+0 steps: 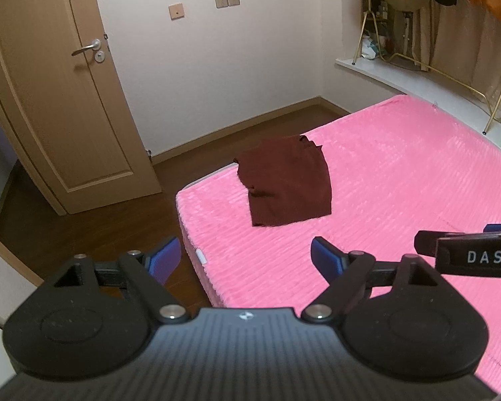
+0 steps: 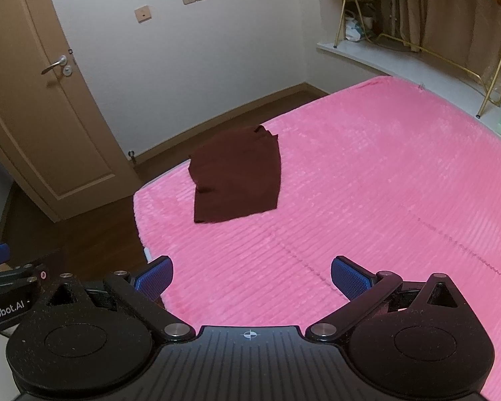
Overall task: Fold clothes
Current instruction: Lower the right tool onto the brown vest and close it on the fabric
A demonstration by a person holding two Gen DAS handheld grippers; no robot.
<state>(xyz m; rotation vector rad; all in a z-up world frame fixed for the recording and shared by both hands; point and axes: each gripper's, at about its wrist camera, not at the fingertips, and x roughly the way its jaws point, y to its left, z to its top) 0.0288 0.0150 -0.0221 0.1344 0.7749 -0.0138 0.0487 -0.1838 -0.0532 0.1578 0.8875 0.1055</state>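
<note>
— Since both tools are off the cloth, what do I check first, going left to right?

— At nine o'clock of the bed stands the tan wooden door [image 1: 50, 100], shut; ignore it. Next comes the dark maroon knitted garment [image 1: 285, 180], lying in a compact, roughly square bundle on the pink ribbed plush bed cover [image 1: 400, 173], near the bed's ten o'clock corner. It looks folded already, though its far edge at twelve o'clock is bunched and uneven.

— And the tools?

— The left gripper [image 1: 245, 259] hangs over the near edge of the bed, blue pads spread wide, holding nothing. The right gripper [image 2: 250, 279] sits just at its three o'clock, likewise spread wide and empty, well short of the garment.

— So how to do this step well?

— I judge the folding nearly finished. If you tidy it, come in low from six o'clock, pinch only the loose top layer at the bunched far edge, and draw it flat without dragging the whole bundle towards the bed's edge. Keep the two tools apart so they don't knock.
</note>
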